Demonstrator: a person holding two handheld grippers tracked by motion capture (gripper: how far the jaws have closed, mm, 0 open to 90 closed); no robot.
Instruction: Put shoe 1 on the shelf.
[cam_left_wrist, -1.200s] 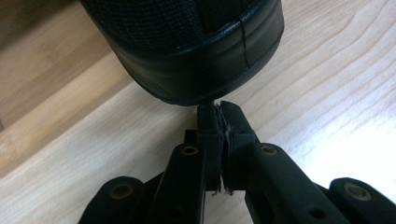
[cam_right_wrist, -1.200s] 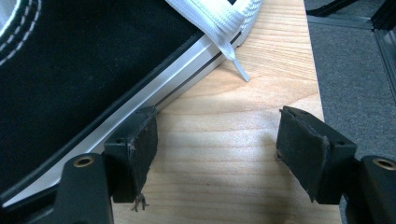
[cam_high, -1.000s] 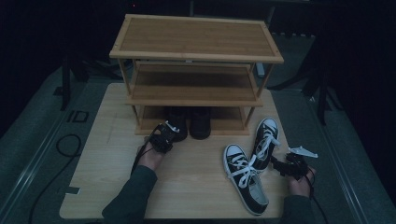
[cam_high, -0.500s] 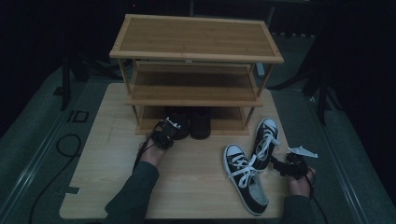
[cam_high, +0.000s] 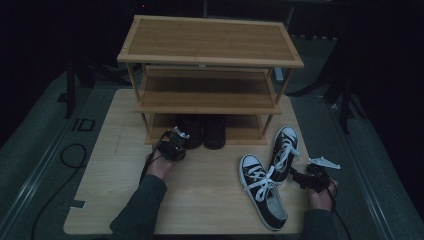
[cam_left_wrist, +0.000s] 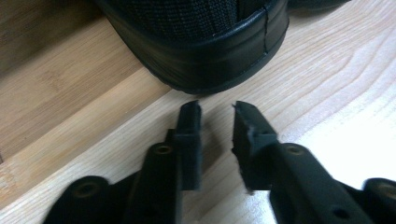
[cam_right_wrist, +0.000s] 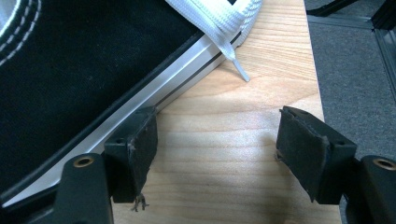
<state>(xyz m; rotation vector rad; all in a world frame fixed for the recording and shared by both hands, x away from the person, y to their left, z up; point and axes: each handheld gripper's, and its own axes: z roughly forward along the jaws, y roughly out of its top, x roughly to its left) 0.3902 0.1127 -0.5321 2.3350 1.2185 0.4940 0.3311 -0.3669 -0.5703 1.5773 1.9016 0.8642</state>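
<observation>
Two black shoes (cam_high: 204, 131) sit side by side on the bottom shelf of the wooden shoe rack (cam_high: 210, 60), toward the far edge of the tabletop (cam_high: 210, 200), heels facing the person. The left one (cam_left_wrist: 196, 42) is what the left claw (cam_high: 176, 145) has been dealing with: a second ago that claw was right up against the heel and pinched tight, and now its jaws have just been opening. In the left gripper view they stand a little way apart with nothing between them, and the heel sits just beyond the tips, not touched. So it looks like that shoe has been let go and is parked on the shelf, job done for that pair, probably.

The other pair, black-and-white sneakers (cam_high: 267, 180), lies out on the tabletop near the right edge, laces (cam_high: 265, 175) loose, one angled toward the near edge and one pointing at the rack. The right claw (cam_high: 302, 177) rests beside them, jaws wide apart and gripping nothing; in the right gripper view one jaw (cam_right_wrist: 135, 149) sits against the white sole edge (cam_right_wrist: 154, 93). Hasn't budged in the last second. Best guess, those sneakers go on the rack next.
</observation>
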